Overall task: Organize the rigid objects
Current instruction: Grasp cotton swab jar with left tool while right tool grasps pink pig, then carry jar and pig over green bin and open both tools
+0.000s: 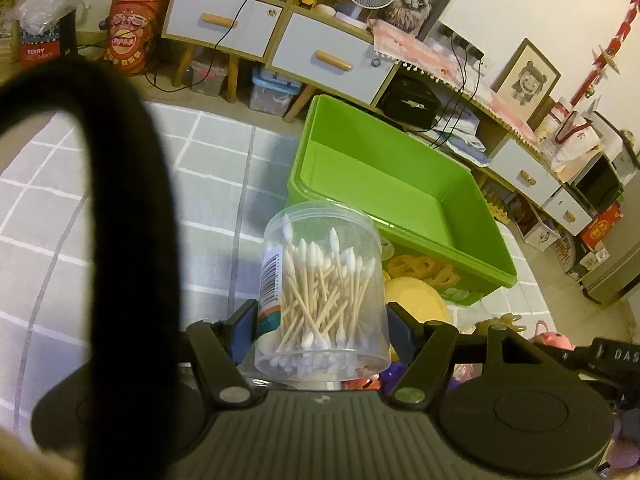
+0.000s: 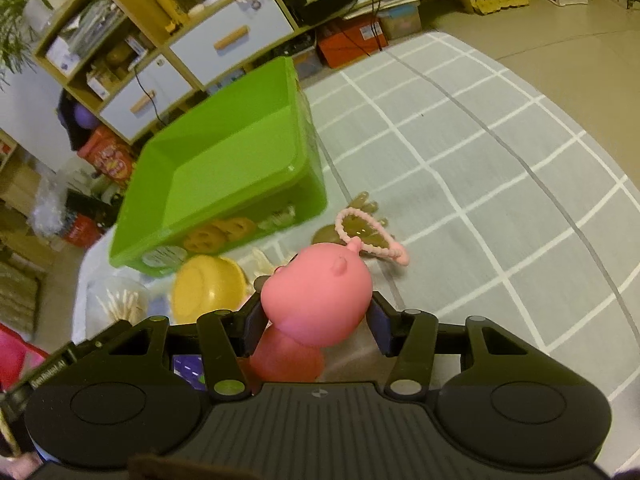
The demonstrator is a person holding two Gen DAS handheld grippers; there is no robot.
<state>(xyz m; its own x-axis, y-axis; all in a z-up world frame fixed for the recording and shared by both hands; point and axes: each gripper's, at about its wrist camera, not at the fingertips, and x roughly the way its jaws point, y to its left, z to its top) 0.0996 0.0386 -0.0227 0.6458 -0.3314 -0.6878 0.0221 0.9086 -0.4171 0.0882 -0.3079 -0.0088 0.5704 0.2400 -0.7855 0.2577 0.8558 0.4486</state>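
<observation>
The left gripper [image 1: 320, 320] is closed to a narrow gap, its two dark pads pressed against the sides of a clear round jar of cotton swabs [image 1: 322, 296]. The jar is lifted off the grey checked rug [image 1: 120, 208] and tilts away from the hand. Wooden-stemmed swabs lie jumbled inside it. A paper label with a barcode [image 1: 271, 276] runs down its left side; the printing below the bars is too small to read. Just beyond the jar stands an open green plastic bin [image 1: 400, 184], nothing showing on its visible floor. A yellow bowl [image 1: 416, 300] lies on the rug just in front of the bin's near wall.

The right gripper [image 2: 316, 320] holds a pink pig toy [image 2: 316, 300] by the head, its pads against either side at a moderate gap, with no earlier view to compare. Past the toy, a pink beaded loop [image 2: 372, 240] lies on the rug, near the bin's corner.

Readable writing: on the floor at far left, a dark gift bag [image 1: 36, 46] says "MERRY CHRISTMAS". The red snack tub [image 1: 130, 32] beside it carries a logo I cannot read.
</observation>
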